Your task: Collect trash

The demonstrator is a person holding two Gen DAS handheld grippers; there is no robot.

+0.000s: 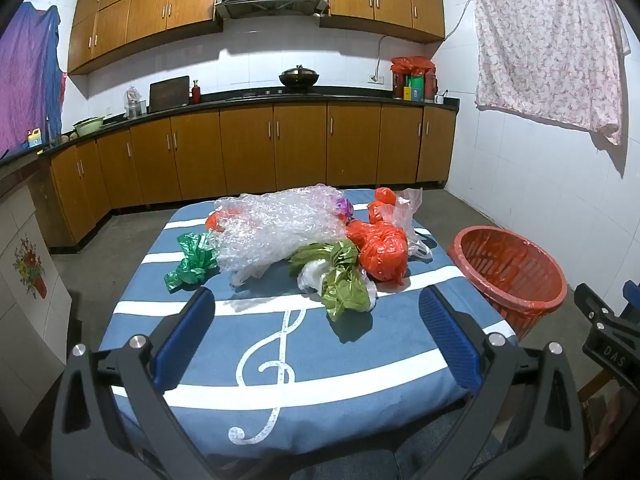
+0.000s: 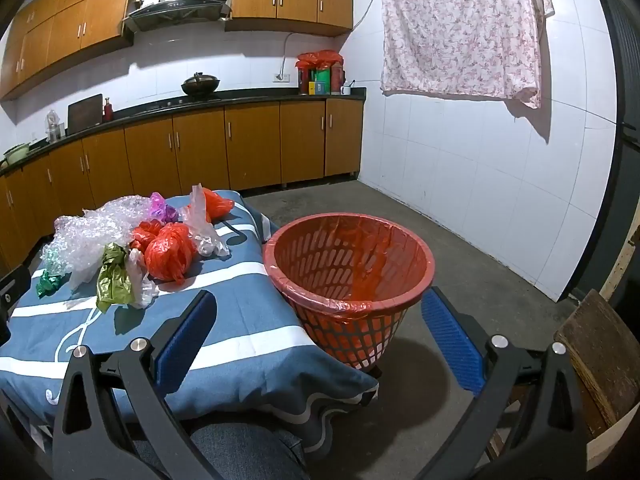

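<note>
A heap of plastic trash lies on the far half of a table covered by a blue cloth (image 1: 280, 412): clear bubble wrap (image 1: 276, 228), a dark green bag (image 1: 192, 262), an olive green bag (image 1: 342, 280), an orange-red bag (image 1: 382, 252) and a clear bag (image 1: 404, 210). The heap also shows in the right wrist view: the bubble wrap (image 2: 92, 236), the olive bag (image 2: 114, 276), the orange-red bag (image 2: 170, 254). A red basket (image 2: 348, 276) lined with red plastic stands just right of the table (image 1: 508, 268). My left gripper (image 1: 316, 300) is open and empty, short of the heap. My right gripper (image 2: 318, 304) is open and empty in front of the basket.
Wooden kitchen cabinets (image 1: 248, 152) and a black counter (image 1: 280, 98) run along the back wall. A flowered cloth (image 2: 460, 28) hangs on the right tiled wall. A wooden stool (image 2: 596, 356) is at the right. Grey concrete floor (image 2: 460, 264) lies around the basket.
</note>
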